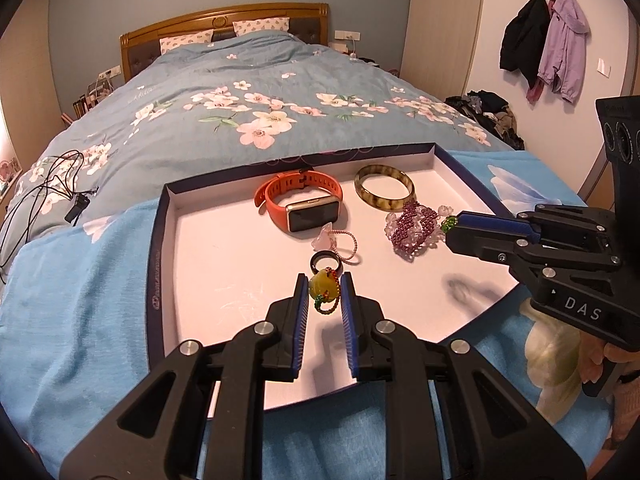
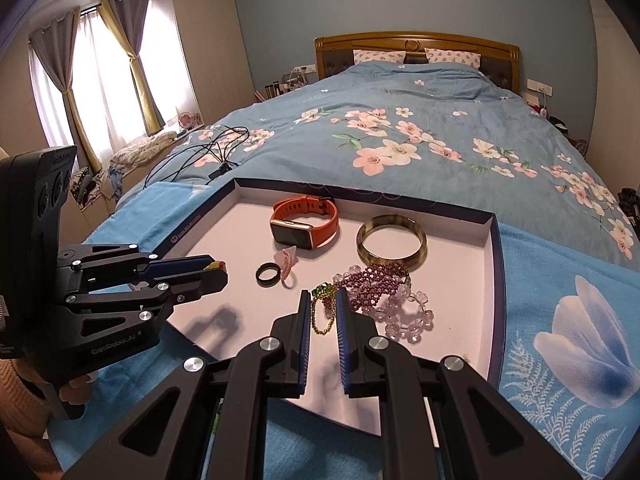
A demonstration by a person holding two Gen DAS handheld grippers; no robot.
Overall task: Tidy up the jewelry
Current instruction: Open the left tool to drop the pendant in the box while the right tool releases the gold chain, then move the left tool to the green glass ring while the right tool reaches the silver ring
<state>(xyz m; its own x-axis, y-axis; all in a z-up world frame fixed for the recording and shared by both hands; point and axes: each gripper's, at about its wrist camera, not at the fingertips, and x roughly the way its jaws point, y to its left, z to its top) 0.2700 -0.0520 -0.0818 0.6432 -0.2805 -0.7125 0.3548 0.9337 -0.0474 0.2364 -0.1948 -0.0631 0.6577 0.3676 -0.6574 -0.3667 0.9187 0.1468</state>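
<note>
A shallow white tray with a dark blue rim lies on a blue blanket on the bed. In it are an orange smartwatch, a mottled bangle, purple bead bracelets, a pink flower ring and a black ring. My left gripper is shut on a yellow pendant with a beaded cord, above the tray. My right gripper is shut on a green-and-gold beaded chain beside the purple beads.
The tray's right rim and the flowered quilt lie beyond. Black cables lie on the quilt at the left. Coats hang on the right wall. Curtained windows stand at the left.
</note>
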